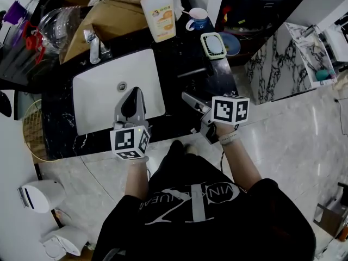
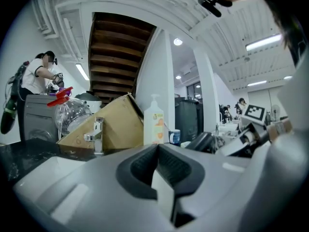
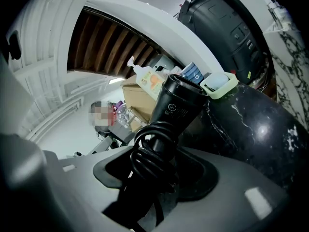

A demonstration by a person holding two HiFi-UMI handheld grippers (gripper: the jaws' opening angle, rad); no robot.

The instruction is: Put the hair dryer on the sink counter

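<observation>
Right gripper [image 3: 154, 173]: clamped on hair dryer [image 3: 181, 105] at handle and coiled cord, jaws well apart. Barrel aimed over black counter [image 1: 179, 53] toward soap dish [image 1: 213, 45]; contact with counter not discernible. Left gripper [image 1: 135, 91]: jaws together, empty, above front rim of sink [image 1: 103, 97]. Bare counter strip between sink and soap dish. Faucet [image 1: 95, 47], soap bottle [image 1: 158, 15], mug [image 1: 197, 19] along back edge. Open tile floor [image 1: 283, 145] right of counter.
</observation>
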